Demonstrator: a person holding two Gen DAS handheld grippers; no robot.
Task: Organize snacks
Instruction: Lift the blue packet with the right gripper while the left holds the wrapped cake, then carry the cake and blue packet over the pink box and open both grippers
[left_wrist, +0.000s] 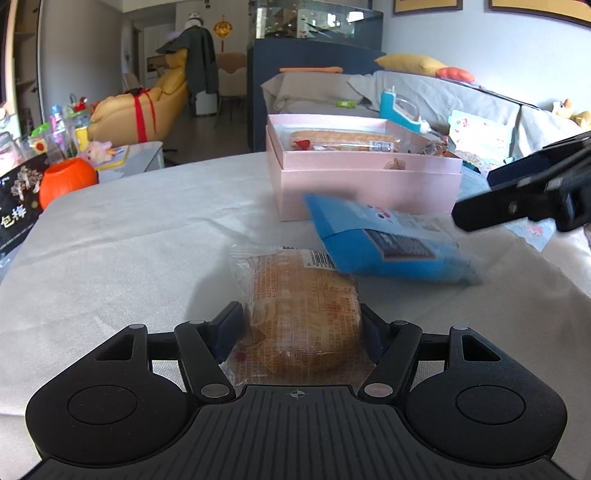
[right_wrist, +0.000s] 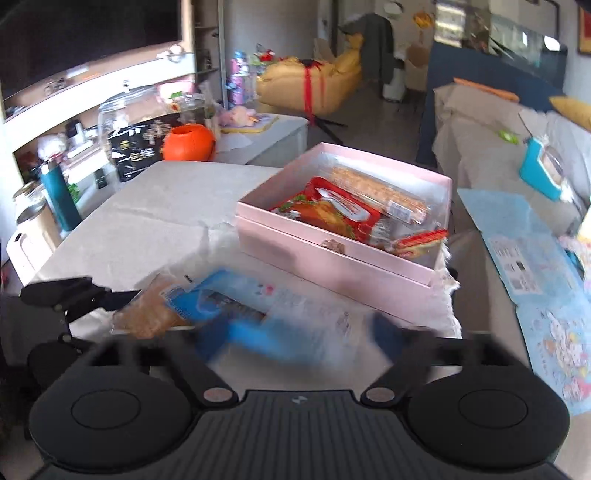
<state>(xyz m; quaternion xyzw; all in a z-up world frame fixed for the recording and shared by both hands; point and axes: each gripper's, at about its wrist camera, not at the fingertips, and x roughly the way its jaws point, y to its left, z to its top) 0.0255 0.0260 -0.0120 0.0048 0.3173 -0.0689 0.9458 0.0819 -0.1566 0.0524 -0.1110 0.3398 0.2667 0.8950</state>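
Observation:
A wrapped bread bun (left_wrist: 303, 314) lies on the white tablecloth between the fingers of my left gripper (left_wrist: 301, 325), which is closed against its sides. A blue snack bag (left_wrist: 391, 240) lies just beyond the bun, overlapping its far corner. In the right wrist view the blue bag (right_wrist: 258, 317) is blurred and sits between the wide-open fingers of my right gripper (right_wrist: 299, 332), with the bun (right_wrist: 147, 314) to its left. The open pink box (right_wrist: 369, 273) behind holds a red packet (right_wrist: 332, 214) and a long biscuit pack (right_wrist: 376, 192).
An orange pumpkin pot (left_wrist: 66, 181) and a black bag (left_wrist: 18, 210) stand at the table's left edge. A sofa (left_wrist: 424, 96) with cushions and a teal item lies behind the box. Blue printed card (right_wrist: 535, 280) lies right of the table.

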